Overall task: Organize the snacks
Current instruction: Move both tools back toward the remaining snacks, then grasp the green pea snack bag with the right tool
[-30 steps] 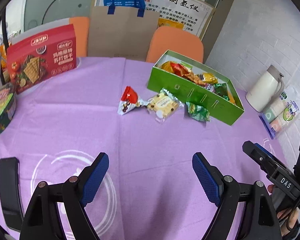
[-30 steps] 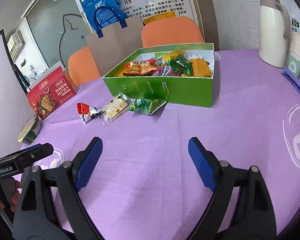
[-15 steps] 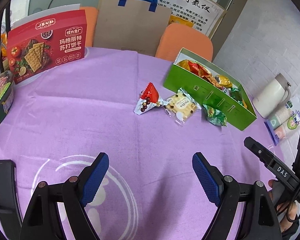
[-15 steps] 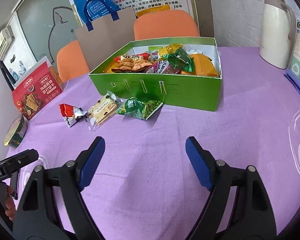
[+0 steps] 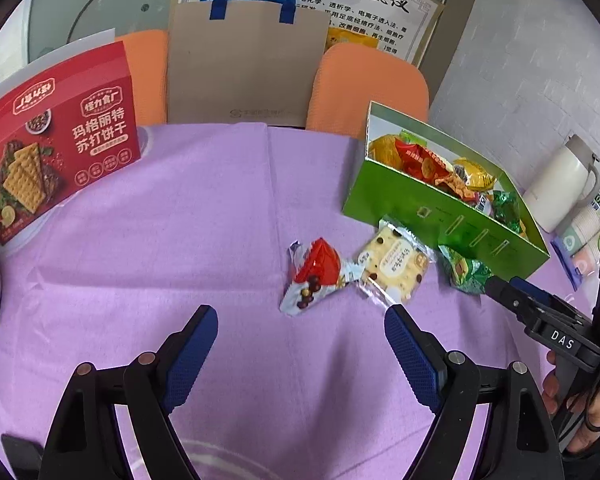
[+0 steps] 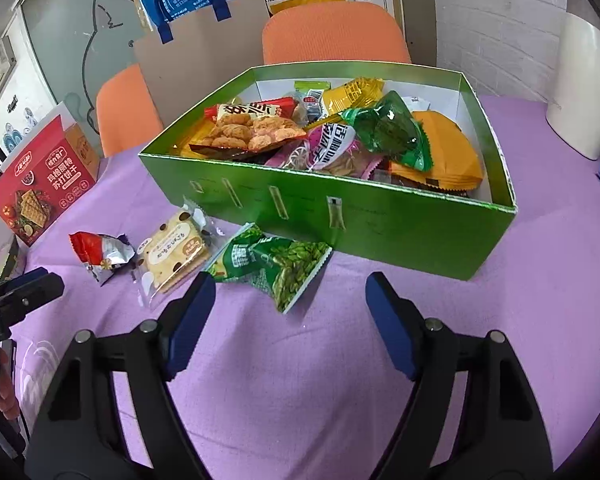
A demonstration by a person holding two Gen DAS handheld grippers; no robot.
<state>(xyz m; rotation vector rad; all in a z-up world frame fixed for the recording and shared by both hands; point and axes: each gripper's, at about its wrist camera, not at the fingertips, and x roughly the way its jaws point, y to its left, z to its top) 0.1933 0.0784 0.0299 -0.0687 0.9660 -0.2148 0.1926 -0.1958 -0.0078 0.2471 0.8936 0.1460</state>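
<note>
Where purple cloth covers the bench (image 5: pixel 204 240), orange chairs (image 6: pixel 332 32) stand behind; the green box (image 6: pixel 380 220) holds snacks, three loose packets (image 5: pixel 392 264) beside it, both tongs, left (image 5: pixel 300 344) and right (image 6: pixel 288 308), spread empty

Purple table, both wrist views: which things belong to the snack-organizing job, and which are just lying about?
Belongs to the job:
green box, already part-filled with snacks
red packet
cracker packet
green packet
left gripper and right gripper, both open and holding nothing

Just lying about:
red cracker box
white thermos
paper bag
orange chairs
</note>
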